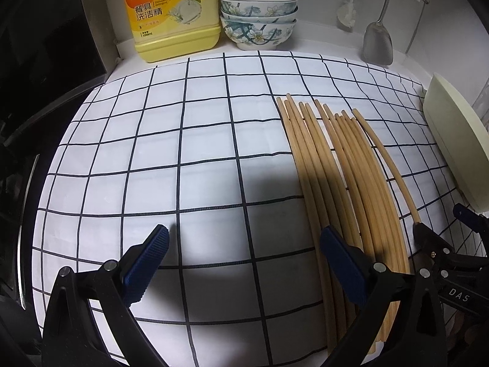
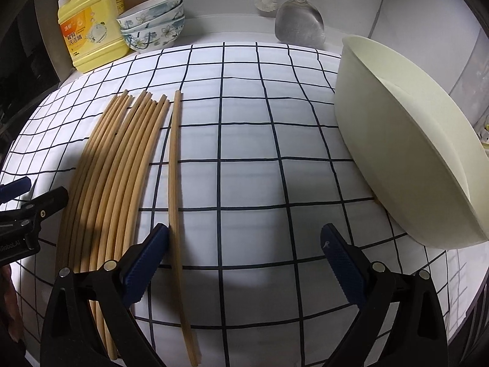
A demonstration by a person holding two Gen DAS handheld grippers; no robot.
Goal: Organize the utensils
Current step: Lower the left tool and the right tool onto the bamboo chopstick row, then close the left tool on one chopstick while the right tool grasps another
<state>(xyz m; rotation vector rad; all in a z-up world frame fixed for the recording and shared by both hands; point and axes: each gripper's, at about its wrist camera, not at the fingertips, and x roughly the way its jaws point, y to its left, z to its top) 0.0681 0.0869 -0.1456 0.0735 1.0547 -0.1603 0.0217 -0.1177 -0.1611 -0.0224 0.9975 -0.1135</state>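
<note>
I had both tools low over the table (image 2: pixel 250 128), which was covered with a white cloth in a dark grid. The left tool (image 1: pixel 244 246) stood wide apart and held nothing; its right finger (image 1: pixel 342 263) lay over the near ends of the chopsticks (image 1: pixel 336 165). The right tool (image 2: pixel 244 244) was equally wide and empty, its left finger (image 2: pixel 146 260) sitting between the main bundle and the single chopstick (image 2: pixel 174 183).

The chopsticks lay in a loose fan on the cloth, most of them side by side and touching, the single one set a little apart on the side toward the pale basin (image 2: pixel 406 140). The basin leaned tilted at the table's right edge. At the back stood a yellow detergent bottle (image 2: pixel 91 30) and stacked floral bowls (image 2: pixel 152 24); a metal spatula (image 2: pixel 301 21) and a brush (image 2: pixel 267 0) were by the wall.

I judged the sticks to be light, stiff and smooth, likely wood or bamboo, so they would roll and slide on the cloth and could twist out of a grip taken near one end. The single stick looked the easier one to take: pinching across it around mid-length should keep it level. The bundle I would rather squeeze together from both sides first, since closing on one stick there risked scattering its neighbours.
</note>
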